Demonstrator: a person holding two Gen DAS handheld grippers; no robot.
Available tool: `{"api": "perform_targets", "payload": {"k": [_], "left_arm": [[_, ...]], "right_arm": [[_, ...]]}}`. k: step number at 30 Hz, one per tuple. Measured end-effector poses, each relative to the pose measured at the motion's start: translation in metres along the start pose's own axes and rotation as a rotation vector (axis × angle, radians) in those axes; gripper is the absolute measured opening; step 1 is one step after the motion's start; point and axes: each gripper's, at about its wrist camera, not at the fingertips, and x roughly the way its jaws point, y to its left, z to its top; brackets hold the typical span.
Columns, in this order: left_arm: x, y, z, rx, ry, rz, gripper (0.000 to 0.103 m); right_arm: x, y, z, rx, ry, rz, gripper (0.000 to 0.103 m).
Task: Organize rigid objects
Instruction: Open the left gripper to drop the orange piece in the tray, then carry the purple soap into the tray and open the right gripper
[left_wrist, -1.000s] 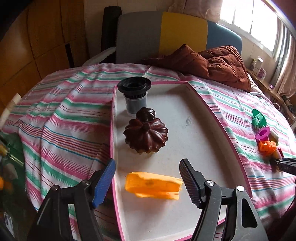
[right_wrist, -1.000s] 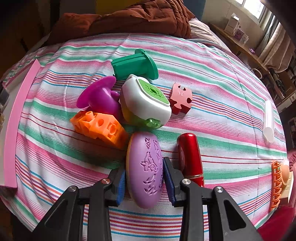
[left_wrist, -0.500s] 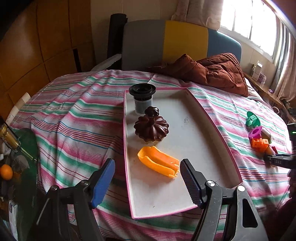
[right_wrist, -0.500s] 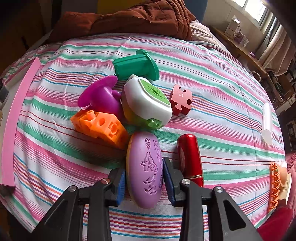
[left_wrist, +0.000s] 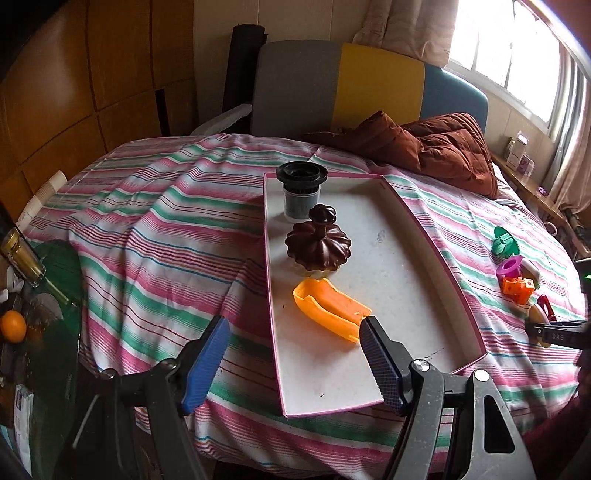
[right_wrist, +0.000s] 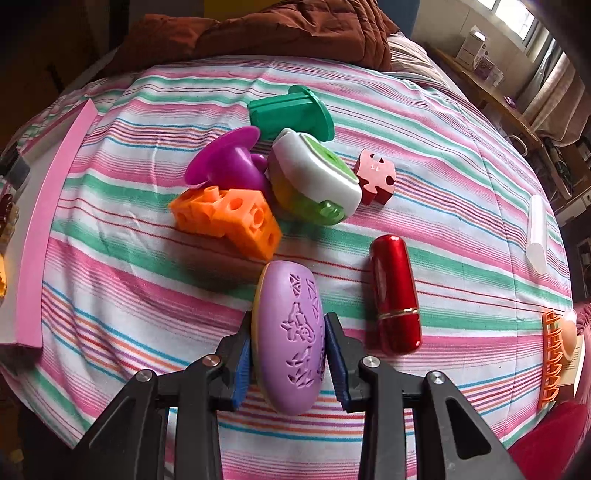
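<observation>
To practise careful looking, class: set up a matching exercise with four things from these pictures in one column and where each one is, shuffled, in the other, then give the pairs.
Things
1. purple oval case
2. brown fluted lid
3. red tube
4. green spool

Places
A. lying on the striped cloth, just right of the clamped thing
B. inside the pink-edged tray
C. between the right gripper pads
D. farthest back in the toy pile

Pairs: 1-C, 2-B, 3-A, 4-D

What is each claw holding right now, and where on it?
Right claw grips the purple oval case across its long sides, near its closer end. Left claw holds nothing.
</observation>
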Motion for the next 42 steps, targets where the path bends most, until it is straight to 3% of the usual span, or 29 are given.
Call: {"api": "perform_targets", "payload": {"k": [8,17,27,32,37,42], "left_arm": [[-0.004,0.005,-0.004,-0.008,-0.009,0.001,0.073],[-0.005,0.01,-0.006,-0.016,-0.011,0.009,0.073],[-0.004,0.016,-0.009,-0.025,-0.007,0.02,0.074],[-0.005,0.021,-0.01,-0.039,-0.011,0.028,0.073],[-0.008,0.032,-0.011,-0.061,-0.013,0.044,0.073],[-0.008,0.044,-0.015,-0.088,-0.004,0.056,0.073]], "right_arm": [[-0.014,0.024,-0.017,-0.04,-0.008,0.066,0.034],[-0.038,0.052,-0.024,-0.031,-0.101,0.173,0.028],[-0.075,0.094,-0.006,-0.081,-0.238,0.246,0.028],[-0.095,0.144,0.015,-0.179,-0.29,0.329,0.028],[-0.079,0.205,0.037,-0.272,-0.257,0.354,0.028],[-0.039,0.248,0.057,-0.283,-0.177,0.291,0.028]]}}
